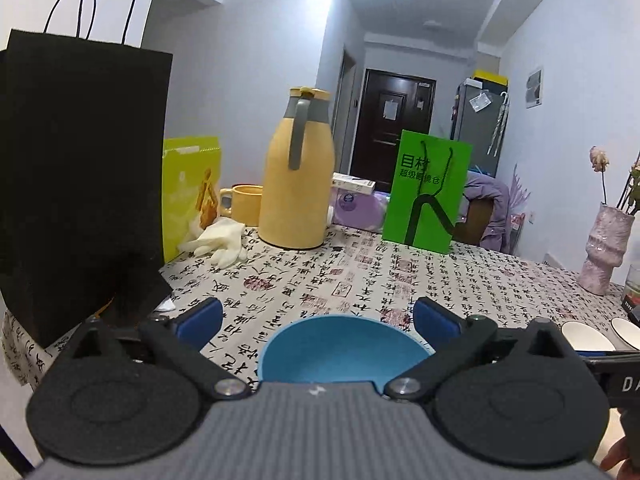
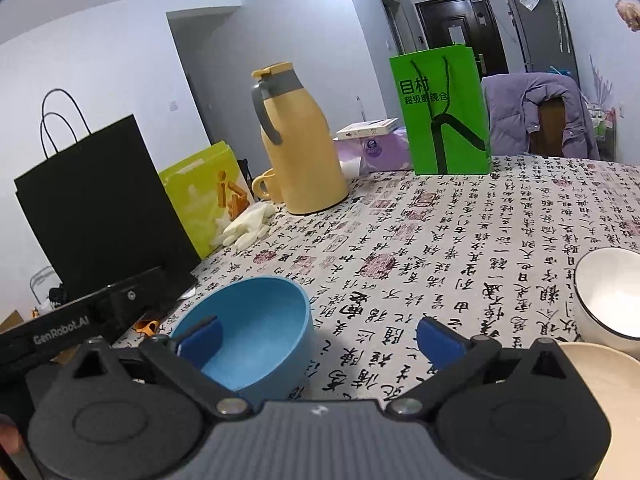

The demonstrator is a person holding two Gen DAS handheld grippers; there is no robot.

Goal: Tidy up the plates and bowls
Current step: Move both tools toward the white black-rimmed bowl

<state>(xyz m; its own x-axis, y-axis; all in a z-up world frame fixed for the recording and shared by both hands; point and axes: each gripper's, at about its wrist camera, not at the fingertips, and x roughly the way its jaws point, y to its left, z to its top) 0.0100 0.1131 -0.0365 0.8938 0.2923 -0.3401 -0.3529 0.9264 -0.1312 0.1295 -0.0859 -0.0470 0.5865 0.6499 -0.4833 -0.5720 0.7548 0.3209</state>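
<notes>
A blue bowl [image 1: 344, 350] stands upright on the calligraphy-print tablecloth [image 1: 360, 276], right in front of my left gripper [image 1: 318, 320]. That gripper is open wide, its blue pads [image 1: 200, 318] apart from the bowl's rim on both sides. My right gripper [image 2: 320, 338] is open too, and nothing is pressed between its pads. The same blue bowl [image 2: 248, 332] sits at its left, partly behind its left pad [image 2: 200, 336]. A white bowl [image 2: 612, 296] and a cream plate [image 2: 600, 380] lie at its right. Two white bowls [image 1: 588, 336] show at the right edge of the left wrist view.
A tall black paper bag [image 1: 80, 184] stands close on the left. Behind it are a yellow-green bag [image 1: 188, 192], white gloves [image 1: 220, 240], a yellow mug [image 1: 244, 204] and a yellow thermos jug [image 1: 296, 176]. A green bag [image 1: 426, 192] and a pink vase [image 1: 604, 248] stand further back.
</notes>
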